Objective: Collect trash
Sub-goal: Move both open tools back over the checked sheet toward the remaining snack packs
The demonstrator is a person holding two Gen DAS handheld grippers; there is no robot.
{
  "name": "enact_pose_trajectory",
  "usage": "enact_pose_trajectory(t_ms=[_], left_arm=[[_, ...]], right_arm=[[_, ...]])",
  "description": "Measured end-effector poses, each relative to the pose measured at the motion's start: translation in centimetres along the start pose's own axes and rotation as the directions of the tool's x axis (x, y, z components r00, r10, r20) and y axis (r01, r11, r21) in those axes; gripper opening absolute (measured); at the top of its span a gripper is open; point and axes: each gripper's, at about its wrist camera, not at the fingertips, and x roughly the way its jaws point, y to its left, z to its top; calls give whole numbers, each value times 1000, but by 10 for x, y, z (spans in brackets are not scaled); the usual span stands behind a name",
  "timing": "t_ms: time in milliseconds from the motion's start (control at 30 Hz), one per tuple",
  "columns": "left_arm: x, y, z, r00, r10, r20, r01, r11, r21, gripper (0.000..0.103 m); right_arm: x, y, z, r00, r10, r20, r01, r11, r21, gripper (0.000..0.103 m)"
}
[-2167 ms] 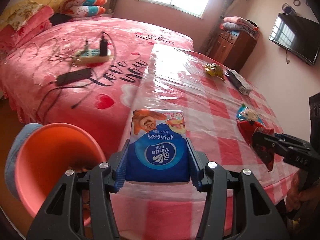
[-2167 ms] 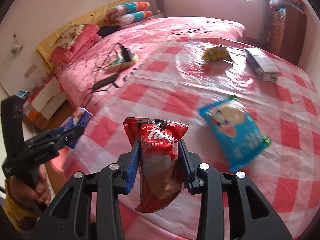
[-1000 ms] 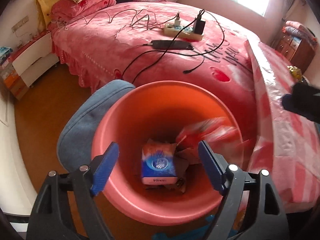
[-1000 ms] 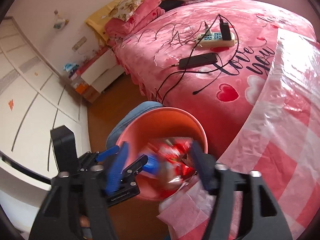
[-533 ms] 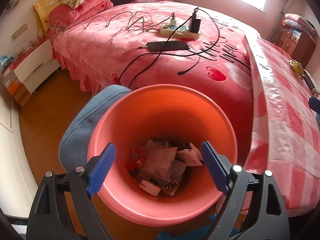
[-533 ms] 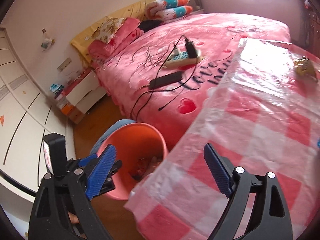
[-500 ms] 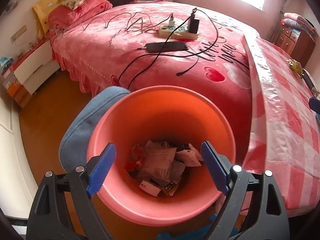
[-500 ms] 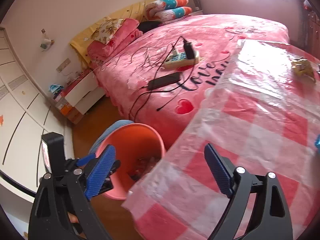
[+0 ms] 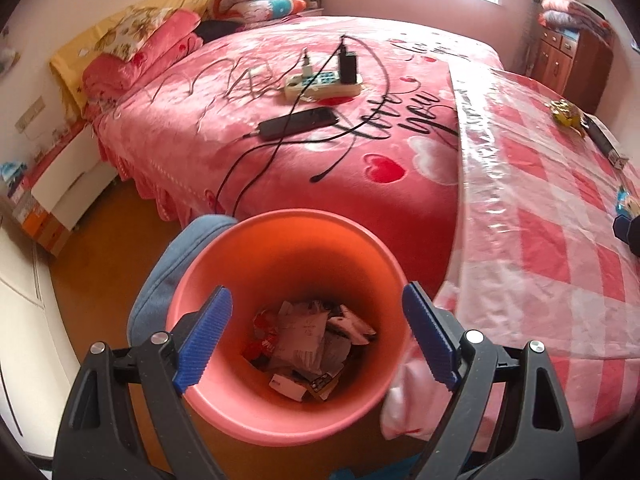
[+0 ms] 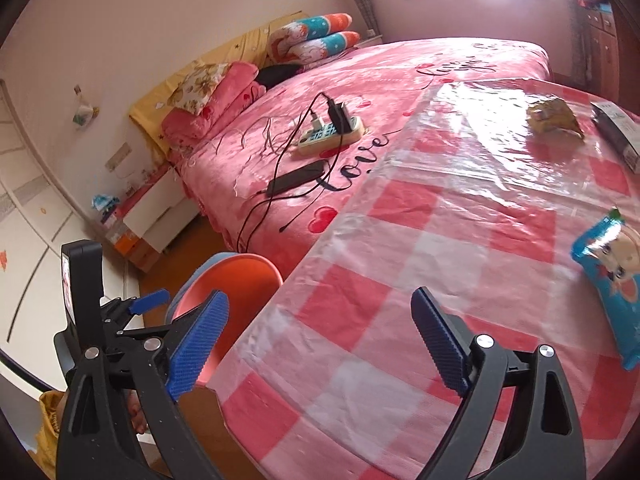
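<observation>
Salmon-pink plastic, the round waste bin (image 9: 280, 412) stands on the floor under the left tool (image 9: 316, 340), whose blue-padded jaws hang wide apart and empty over crumpled wrappers (image 9: 308, 344); a blue cushion (image 9: 168, 272) presses the bin's rim at 9 o'clock. At 3 o'clock the checked, plastic-covered surface (image 10: 420, 280) overhangs it. The right tool (image 10: 320, 344), wide open and empty, hovers over that surface, with a blue snack packet (image 10: 612, 272) at 2 o'clock and a yellow wrapper (image 10: 554, 118) at 1 o'clock.
</observation>
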Motion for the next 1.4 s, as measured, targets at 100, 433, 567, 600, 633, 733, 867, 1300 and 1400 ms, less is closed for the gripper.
enact_pose_trajectory(t_ms=[100,433,567,600,633,733,867,1300,1400], left_arm=[[-6,-15,4,1000,7,8,-7,999,36,88],[-21,-59,13,1000,0,16,-2,993,120,88],[-25,-79,15,1000,-7,13,5,987,160,88],[-25,-85,15,1000,-8,13,5,985,170,88],[-26,-89,15,1000,-9,14,6,984,179,88],[-29,-104,17,1000,-17,15,14,979,203,88],[-32,-120,18,1000,-24,13,21,973,229,88],[-38,-172,20,997,-74,-14,74,954,290,88],[-41,-186,30,992,-122,-20,123,951,285,88]], right_arm=[[-9,-10,1,1000,2,21,-2,1000,16,92],[-39,-47,-5,997,-11,78,6,998,62,92],[-52,-63,-5,994,-16,104,6,996,94,92],[-55,-68,-5,994,-19,111,7,994,105,93],[-58,-71,-6,993,-21,115,8,994,113,93],[-65,-81,-6,991,-24,129,7,991,133,93],[-78,-96,-8,988,-37,150,13,988,155,93],[-114,-156,-9,971,-110,213,53,964,259,93],[-122,-175,-8,966,-130,223,59,952,301,93]])
